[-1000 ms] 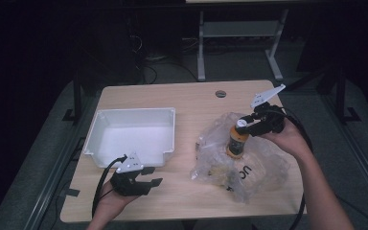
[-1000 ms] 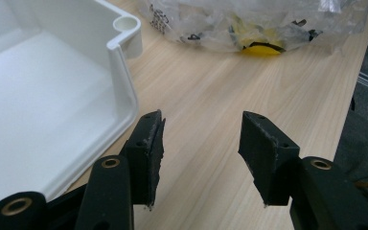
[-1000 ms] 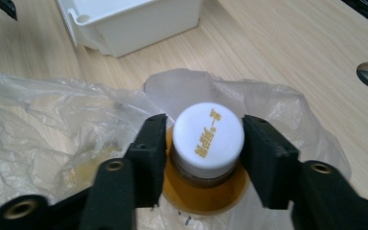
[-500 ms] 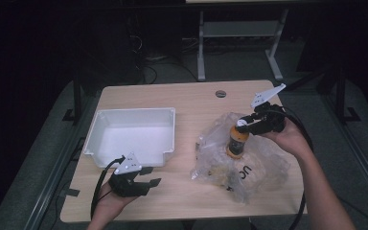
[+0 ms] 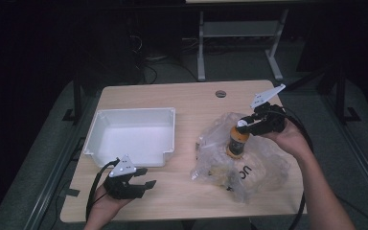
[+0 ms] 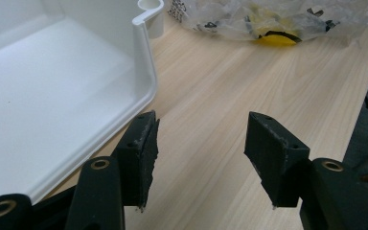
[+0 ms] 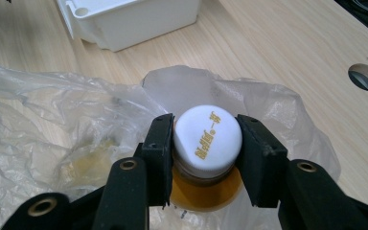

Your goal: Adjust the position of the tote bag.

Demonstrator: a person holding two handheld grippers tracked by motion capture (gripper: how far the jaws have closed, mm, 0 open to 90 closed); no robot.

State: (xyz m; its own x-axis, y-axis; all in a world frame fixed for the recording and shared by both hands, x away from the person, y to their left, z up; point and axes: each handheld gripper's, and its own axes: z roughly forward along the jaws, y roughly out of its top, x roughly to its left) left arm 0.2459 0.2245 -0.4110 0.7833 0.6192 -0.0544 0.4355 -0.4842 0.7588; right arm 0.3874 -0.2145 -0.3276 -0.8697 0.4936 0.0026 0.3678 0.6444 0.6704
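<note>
Dim high view, dark surroundings, soft grain, brighter gripper views, mild glare on white tray (image 6: 52, 96)

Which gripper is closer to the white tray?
Left. The left gripper sits just below the white tray, beside its front corner. The right gripper is far across the table, clamping the bottle.
</note>
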